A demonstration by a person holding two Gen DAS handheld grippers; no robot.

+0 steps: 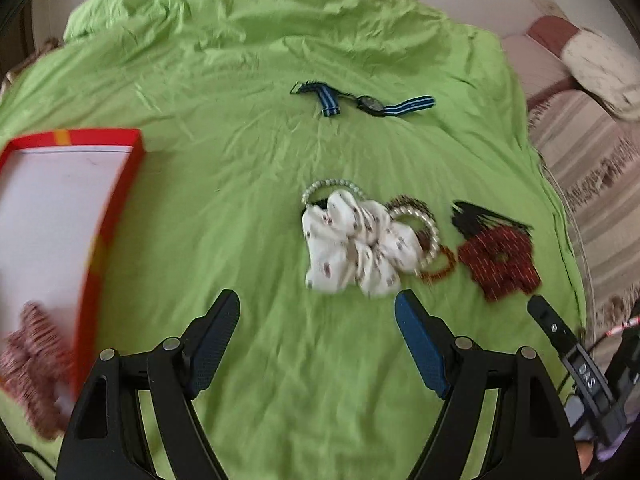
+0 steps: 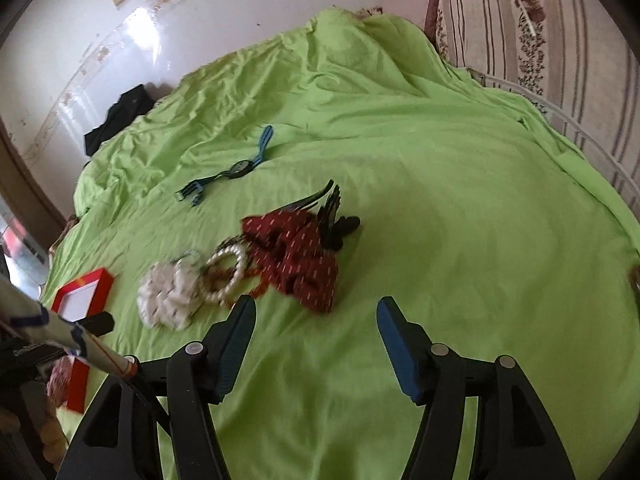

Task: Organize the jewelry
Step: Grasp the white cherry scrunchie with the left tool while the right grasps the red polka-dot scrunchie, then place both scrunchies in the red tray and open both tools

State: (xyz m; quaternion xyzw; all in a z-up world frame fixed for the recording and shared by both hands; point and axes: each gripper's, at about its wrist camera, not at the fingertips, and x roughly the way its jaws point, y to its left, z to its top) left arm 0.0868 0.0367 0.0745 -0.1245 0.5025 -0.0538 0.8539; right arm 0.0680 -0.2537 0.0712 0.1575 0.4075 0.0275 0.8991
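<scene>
Where visible (left wrist only), pink scrunchie inside box

A lime-green sheet is seen. The box is red-rimmed, white inside. One scrunchie is cream, spotted; another dark red, flecked.

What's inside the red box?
A pinkish striped scrunchie lies in the near end of the red box. The rest shows a bare white bottom. The nearest corner is cut off from view.
</scene>
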